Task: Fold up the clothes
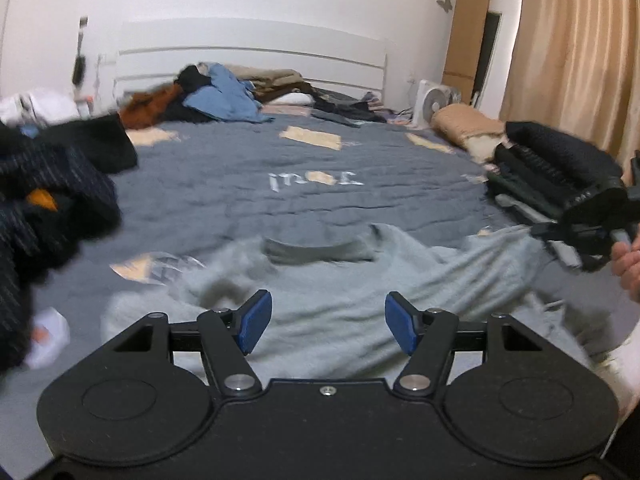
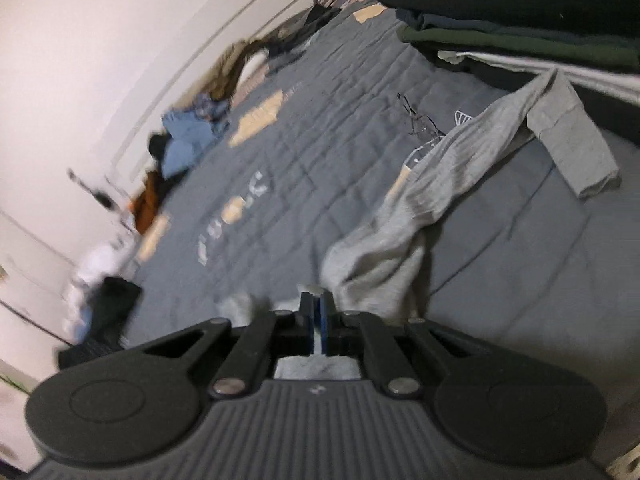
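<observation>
Left gripper: jaws stand apart with nothing between the blue pads, hovering over the grey sweatshirt.
Right gripper: jaws closed tight, pinching a fold of the grey sweatshirt.
Sweatshirt: lies rumpled on the grey-blue quilt, one sleeve trailing toward the folded stack.
Unfolded pile: heaped by the headboard.

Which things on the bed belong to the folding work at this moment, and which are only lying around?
In the job:
- grey sweatshirt
- right gripper, shut on its fabric
- left gripper, open above it
- folded stack

Lying about:
- unsorted clothes pile
- dark clothes
- eyeglasses
- fan
</observation>
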`<move>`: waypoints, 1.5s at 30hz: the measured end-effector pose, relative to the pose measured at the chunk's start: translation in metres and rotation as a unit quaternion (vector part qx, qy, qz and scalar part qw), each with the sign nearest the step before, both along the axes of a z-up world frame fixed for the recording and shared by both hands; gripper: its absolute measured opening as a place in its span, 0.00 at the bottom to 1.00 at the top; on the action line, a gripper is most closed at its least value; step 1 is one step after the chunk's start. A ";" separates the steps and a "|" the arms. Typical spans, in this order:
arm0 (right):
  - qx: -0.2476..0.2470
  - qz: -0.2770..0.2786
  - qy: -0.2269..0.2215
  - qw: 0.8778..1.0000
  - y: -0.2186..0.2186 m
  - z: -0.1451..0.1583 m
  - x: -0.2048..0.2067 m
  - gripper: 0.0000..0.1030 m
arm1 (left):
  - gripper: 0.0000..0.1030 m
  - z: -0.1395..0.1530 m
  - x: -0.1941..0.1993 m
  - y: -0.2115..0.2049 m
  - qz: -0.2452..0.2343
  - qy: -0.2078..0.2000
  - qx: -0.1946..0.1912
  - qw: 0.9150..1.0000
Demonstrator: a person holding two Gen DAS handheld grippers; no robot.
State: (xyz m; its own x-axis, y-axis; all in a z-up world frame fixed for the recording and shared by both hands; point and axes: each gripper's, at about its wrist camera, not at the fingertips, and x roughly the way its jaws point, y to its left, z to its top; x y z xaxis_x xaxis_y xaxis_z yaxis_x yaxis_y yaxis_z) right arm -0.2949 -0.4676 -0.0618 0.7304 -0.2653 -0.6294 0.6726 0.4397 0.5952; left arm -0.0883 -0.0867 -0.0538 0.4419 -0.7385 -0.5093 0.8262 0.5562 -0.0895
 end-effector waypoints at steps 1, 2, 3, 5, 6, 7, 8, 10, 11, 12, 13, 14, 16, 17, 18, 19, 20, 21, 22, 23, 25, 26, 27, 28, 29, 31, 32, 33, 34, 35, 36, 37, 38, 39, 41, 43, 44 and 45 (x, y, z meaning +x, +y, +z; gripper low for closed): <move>-0.007 0.007 0.015 1.000 0.001 -0.002 0.003 0.03 | 0.61 0.002 0.005 0.003 0.009 -0.008 0.006 1.000; -0.012 0.020 0.036 0.999 0.003 -0.006 0.010 0.04 | 0.61 0.003 0.012 0.008 0.030 -0.008 0.005 1.000; -0.020 0.030 0.055 0.998 0.006 -0.010 0.015 0.05 | 0.61 0.003 0.019 0.012 0.048 0.001 0.003 0.999; -0.044 0.044 0.087 0.994 0.013 -0.012 0.022 0.07 | 0.61 0.001 0.027 0.018 0.069 0.020 -0.001 0.997; -0.059 0.049 0.099 0.992 0.016 -0.011 0.024 0.07 | 0.61 0.000 0.029 0.020 0.075 0.025 0.000 0.997; -0.075 0.051 0.105 0.990 0.019 -0.008 0.024 0.07 | 0.61 0.000 0.029 0.020 0.076 0.022 0.003 0.997; -0.088 0.046 0.107 0.989 0.020 -0.003 0.021 0.07 | 0.61 0.000 0.028 0.020 0.074 0.017 0.007 0.997; -0.103 0.038 0.101 0.989 0.020 0.005 0.015 0.09 | 0.61 0.000 0.025 0.020 0.068 0.010 0.013 0.998; -0.106 0.034 0.094 0.989 0.020 0.008 0.013 0.11 | 0.61 0.000 0.024 0.021 0.066 0.008 0.015 0.998; -0.109 0.030 0.086 0.990 0.019 0.011 0.011 0.13 | 0.61 0.000 0.023 0.022 0.063 0.006 0.017 0.998; -0.112 0.031 0.080 0.990 0.019 0.014 0.011 0.15 | 0.61 0.000 0.021 0.024 0.062 0.005 0.019 0.998; -0.115 0.032 0.074 0.990 0.020 0.016 0.012 0.19 | 0.61 -0.001 0.019 0.026 0.060 0.003 0.022 0.998; -0.120 0.049 0.052 0.990 0.025 0.019 0.017 0.29 | 0.61 -0.001 0.014 0.032 0.055 -0.011 0.032 0.998; -0.117 0.064 0.042 0.990 0.030 0.020 0.021 0.36 | 0.61 -0.002 0.011 0.035 0.052 -0.020 0.039 0.998; -0.114 0.080 0.031 0.990 0.034 0.021 0.026 0.39 | 0.61 -0.003 0.009 0.038 0.049 -0.030 0.047 0.997; -0.111 0.099 0.022 0.989 0.041 0.021 0.034 0.40 | 0.61 -0.005 0.007 0.041 0.046 -0.038 0.056 0.997; -0.107 0.118 0.013 0.987 0.047 0.020 0.041 0.40 | 0.61 -0.007 0.006 0.044 0.044 -0.045 0.063 0.996; -0.103 0.137 0.004 0.985 0.053 0.020 0.049 0.40 | 0.61 -0.008 0.006 0.047 0.042 -0.048 0.069 0.996; -0.105 0.155 0.000 0.982 0.062 0.020 0.058 0.40 | 0.61 -0.011 0.006 0.051 0.038 -0.051 0.074 0.995; -0.107 0.172 -0.005 0.979 0.070 0.020 0.067 0.41 | 0.61 -0.013 0.006 0.055 0.033 -0.053 0.079 0.995; -0.113 0.207 -0.011 0.972 0.089 0.021 0.085 0.42 | 0.61 -0.017 0.007 0.064 0.024 -0.054 0.086 0.995; -0.117 0.224 -0.013 0.968 0.098 0.021 0.094 0.43 | 0.61 -0.020 0.007 0.068 0.021 -0.056 0.090 0.994; -0.120 0.239 -0.015 0.963 0.109 0.021 0.103 0.44 | 0.61 -0.022 0.007 0.072 0.018 -0.057 0.095 0.994; -0.123 0.254 -0.017 0.959 0.120 0.022 0.112 0.44 | 0.61 -0.025 0.007 0.076 0.016 -0.059 0.100 0.993; -0.125 0.269 -0.018 0.955 0.131 0.022 0.121 0.45 | 0.61 -0.028 0.007 0.079 0.011 -0.062 0.103 0.993; -0.129 0.297 -0.019 0.946 0.153 0.021 0.139 0.46 | 0.61 -0.032 0.005 0.084 0.000 -0.073 0.111 0.991; -0.133 0.310 -0.017 0.941 0.162 0.021 0.149 0.47 | 0.61 -0.035 0.004 0.086 -0.005 -0.080 0.115 0.990; -0.137 0.324 -0.015 0.936 0.172 0.021 0.159 0.47 | 0.61 -0.037 0.002 0.086 -0.012 -0.085 0.121 0.989; -0.143 0.339 -0.012 0.930 0.183 0.020 0.170 0.47 | 0.60 -0.040 0.001 0.087 -0.019 -0.090 0.126 0.988; -0.149 0.353 -0.011 0.924 0.194 0.020 0.181 0.48 | 0.60 -0.042 0.000 0.087 -0.026 -0.094 0.131 0.987; -0.154 0.365 -0.010 0.918 0.202 0.019 0.189 0.48 | 0.60 -0.045 -0.001 0.087 -0.033 -0.099 0.136 0.985; -0.160 0.376 -0.010 0.913 0.211 0.019 0.197 0.49 | 0.58 -0.047 -0.002 0.087 -0.037 -0.102 0.138 0.984; -0.165 0.387 -0.009 0.907 0.219 0.018 0.205 0.49 | 0.57 -0.049 -0.003 0.087 -0.042 -0.108 0.142 0.983; -0.172 0.396 -0.003 0.902 0.226 0.017 0.214 0.50 | 0.54 -0.051 -0.005 0.086 -0.048 -0.113 0.146 0.982; -0.182 0.408 0.006 0.895 0.238 0.014 0.232 0.50 | 0.50 -0.055 -0.006 0.084 -0.054 -0.127 0.157 0.978; -0.184 0.416 0.011 0.891 0.246 0.010 0.249 0.50 | 0.33 -0.058 -0.006 0.082 -0.059 -0.135 0.165 0.975; -0.184 0.418 0.014 0.889 0.249 0.008 0.256 0.50 | 0.31 -0.059 -0.005 0.081 -0.063 -0.137 0.170 0.974; -0.183 0.421 0.018 0.888 0.252 0.006 0.263 0.50 | 0.30 -0.059 -0.005 0.080 -0.064 -0.138 0.171 0.973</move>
